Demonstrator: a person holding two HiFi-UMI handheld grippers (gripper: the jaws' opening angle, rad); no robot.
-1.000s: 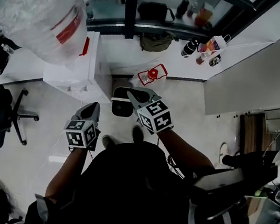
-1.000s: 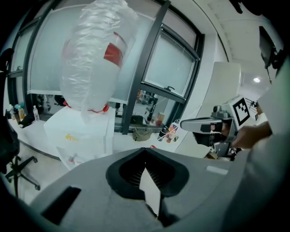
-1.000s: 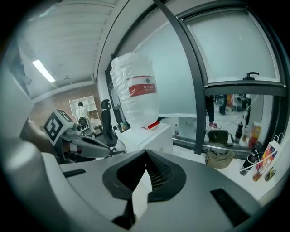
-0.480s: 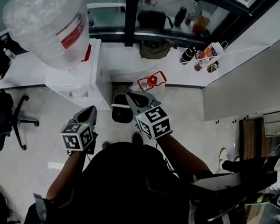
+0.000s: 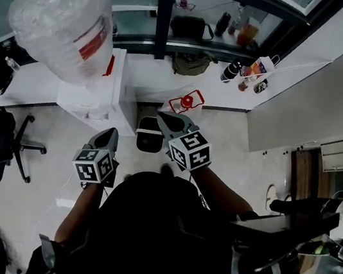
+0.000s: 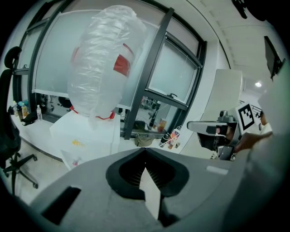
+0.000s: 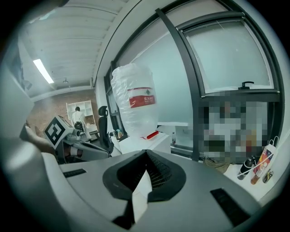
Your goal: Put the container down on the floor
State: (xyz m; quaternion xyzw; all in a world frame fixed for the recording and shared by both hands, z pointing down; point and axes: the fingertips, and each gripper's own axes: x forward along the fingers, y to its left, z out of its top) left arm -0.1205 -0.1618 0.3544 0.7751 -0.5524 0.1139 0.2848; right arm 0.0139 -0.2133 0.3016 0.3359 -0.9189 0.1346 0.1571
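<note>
A big water jug (image 5: 65, 14) wrapped in clear plastic, with a red label, stands upside down on a white dispenser (image 5: 96, 98). It also shows in the left gripper view, jug (image 6: 106, 68), and in the right gripper view, jug (image 7: 136, 102). My left gripper (image 5: 112, 135) is shut and empty, held in the air to the right of the dispenser. My right gripper (image 5: 162, 117) is also shut and empty, above a small dark bin (image 5: 149, 133) on the floor. Neither touches the jug. In both gripper views the jaws meet with nothing between them.
A red-framed object (image 5: 186, 100) lies on the floor by the window ledge. Bags and bottles (image 5: 244, 70) line the ledge. A black office chair (image 5: 2, 137) stands at the left and a grey partition (image 5: 322, 93) at the right. The person's dark body fills the bottom of the head view.
The head view has drifted slightly, so jug and dispenser sit a little further right. Both grippers stay shut in nearly the same places.
</note>
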